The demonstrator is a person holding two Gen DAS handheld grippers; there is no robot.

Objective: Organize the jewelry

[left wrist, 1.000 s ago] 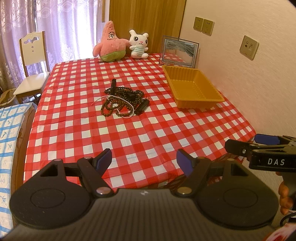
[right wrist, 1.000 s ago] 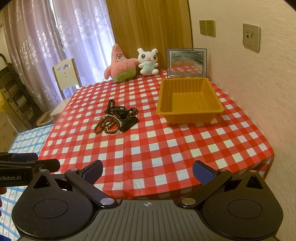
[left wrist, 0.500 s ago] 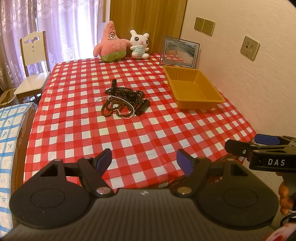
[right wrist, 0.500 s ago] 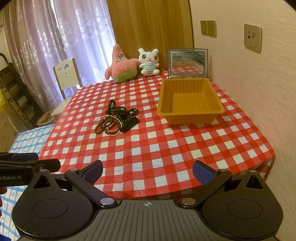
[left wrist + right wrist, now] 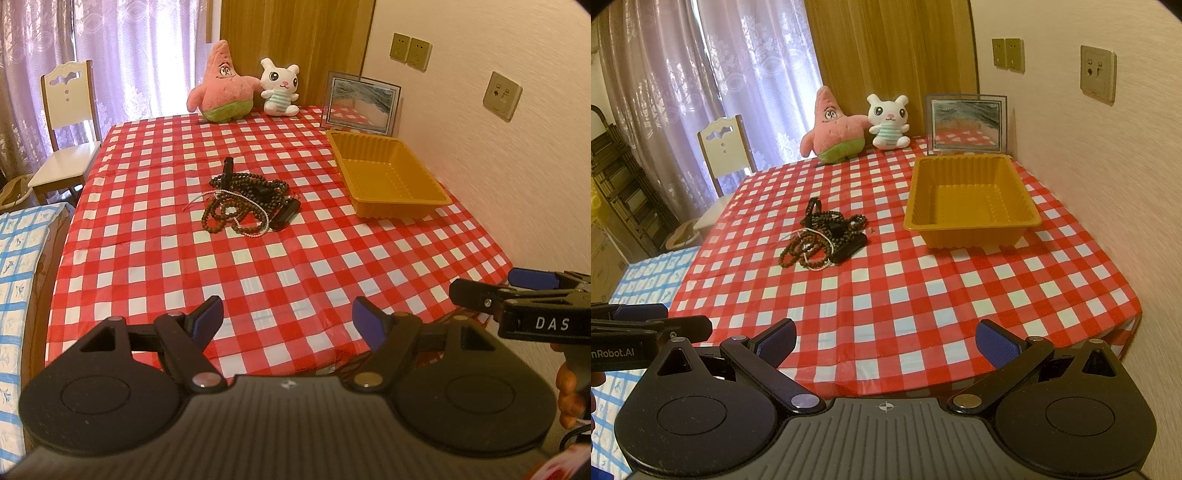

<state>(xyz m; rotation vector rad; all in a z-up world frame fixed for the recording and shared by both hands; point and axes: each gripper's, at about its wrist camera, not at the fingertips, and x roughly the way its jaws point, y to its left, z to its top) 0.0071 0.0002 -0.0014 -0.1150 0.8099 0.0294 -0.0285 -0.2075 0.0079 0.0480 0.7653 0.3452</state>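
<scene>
**Beads heaped mid-surface, both grippers waiting**

A tangle of bead strings [image 5: 246,201] lies on the checked surface [image 5: 295,266], left of the yellow tray [image 5: 388,177]. Left gripper [image 5: 287,321] and right gripper [image 5: 884,341] hover near the edge, fingers apart, holding nothing.

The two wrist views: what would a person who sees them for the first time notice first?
First the red-and-white checked tablecloth, which fills both views. In its middle lies a tangled heap of dark bead strings, and to the right, near the wall, stands an empty yellow tray. At the far edge a pink star plush and a white bunny plush sit side by side.
</scene>
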